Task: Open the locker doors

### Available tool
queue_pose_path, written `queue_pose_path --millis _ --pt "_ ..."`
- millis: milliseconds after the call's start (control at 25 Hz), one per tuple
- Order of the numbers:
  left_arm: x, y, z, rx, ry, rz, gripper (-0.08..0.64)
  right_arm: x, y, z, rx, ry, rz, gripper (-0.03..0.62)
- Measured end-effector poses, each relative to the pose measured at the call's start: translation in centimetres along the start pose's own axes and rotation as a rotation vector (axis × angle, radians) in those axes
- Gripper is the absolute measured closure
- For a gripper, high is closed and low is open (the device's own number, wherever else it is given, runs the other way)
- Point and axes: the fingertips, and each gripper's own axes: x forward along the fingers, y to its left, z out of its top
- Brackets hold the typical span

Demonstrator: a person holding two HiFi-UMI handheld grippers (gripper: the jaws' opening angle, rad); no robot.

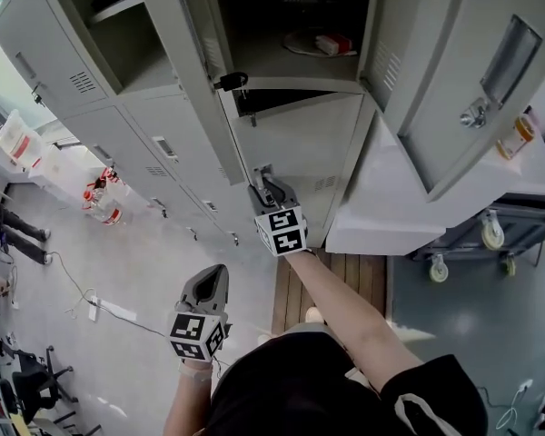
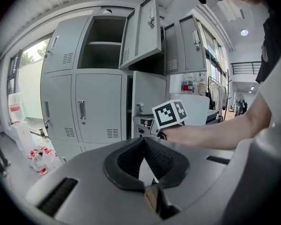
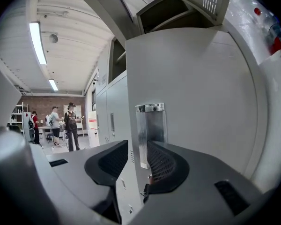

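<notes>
Grey locker door (image 3: 201, 102), under open upper doors (image 1: 463, 89), is clamped by the right hand-held gripper (image 3: 138, 144); left hand-held gripper (image 2: 144, 139) clenched empty.

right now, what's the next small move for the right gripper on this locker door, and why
Probably squeeze the right gripper fully onto the locker door before pulling. Its jaws straddle the door's edge beside the metal handle, but I can't tell whether both pads press on it yet, and a loose hold could slip off.

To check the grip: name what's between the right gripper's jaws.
The door edge, beside its metal handle, stands between the right gripper's jaws, seen in the right gripper view.
</notes>
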Motion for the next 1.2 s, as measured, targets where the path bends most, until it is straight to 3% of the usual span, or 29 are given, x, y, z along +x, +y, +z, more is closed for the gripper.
queue_pose_path --millis 1200 --pt "-1.8 -4.4 -2.5 0.029 -0.021 -0.300 0.542 -15.1 -0.2 -3.2 -0.026 0.046 -0.254 0.483"
